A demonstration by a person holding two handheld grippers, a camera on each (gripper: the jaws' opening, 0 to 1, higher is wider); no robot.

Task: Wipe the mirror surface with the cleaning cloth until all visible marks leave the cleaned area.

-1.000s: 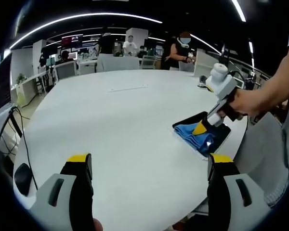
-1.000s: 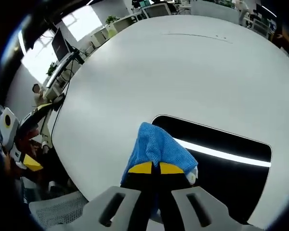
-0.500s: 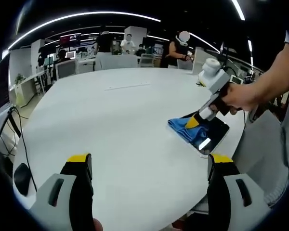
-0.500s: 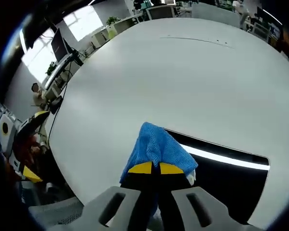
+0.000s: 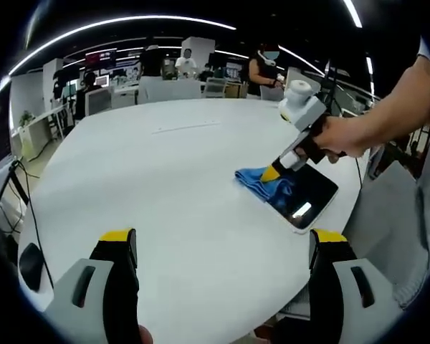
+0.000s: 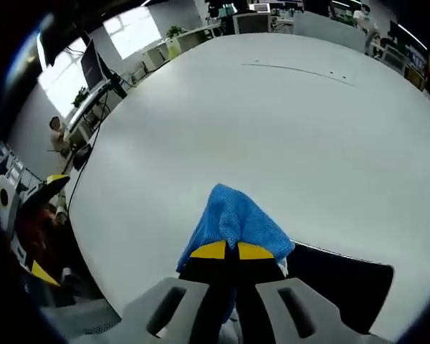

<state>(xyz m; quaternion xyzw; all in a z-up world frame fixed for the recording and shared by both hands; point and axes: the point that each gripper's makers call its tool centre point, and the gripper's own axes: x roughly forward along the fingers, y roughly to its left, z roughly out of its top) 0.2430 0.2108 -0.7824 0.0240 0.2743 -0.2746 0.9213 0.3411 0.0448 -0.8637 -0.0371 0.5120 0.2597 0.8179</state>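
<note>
In the left gripper view, my left gripper (image 5: 218, 251) rises from the bottom edge with its two yellow-tipped jaws set wide apart, holding nothing, above the near part of the white round table (image 5: 165, 186). A dark cable (image 5: 21, 208) hangs past the table's left edge. Along the top of the frame people stand among desks and screens, too small and blurred to make out further. Right of centre lies the mirror (image 5: 304, 197), a dark rectangle near the table's right edge with a bright strip of light reflected in it; its upper left end is covered by the blue cleaning cloth (image 5: 258, 180). My right gripper (image 5: 272, 172) comes down onto that cloth from the upper right, my hand (image 5: 340, 136) wrapped round its handle, and my forearm is cut off by the right edge of the frame.

In the right gripper view, a yellow-tipped piece of my other gripper shows at the far left edge, mostly cut off. At bottom centre my right gripper's (image 6: 225, 251) jaws are pinched together on the cleaning cloth (image 6: 233, 222), which bunches up ahead of them on the table (image 6: 272, 122). The mirror (image 6: 344, 279) shows as a dark wedge at lower right, its near end hidden behind the jaws and cloth.
</note>
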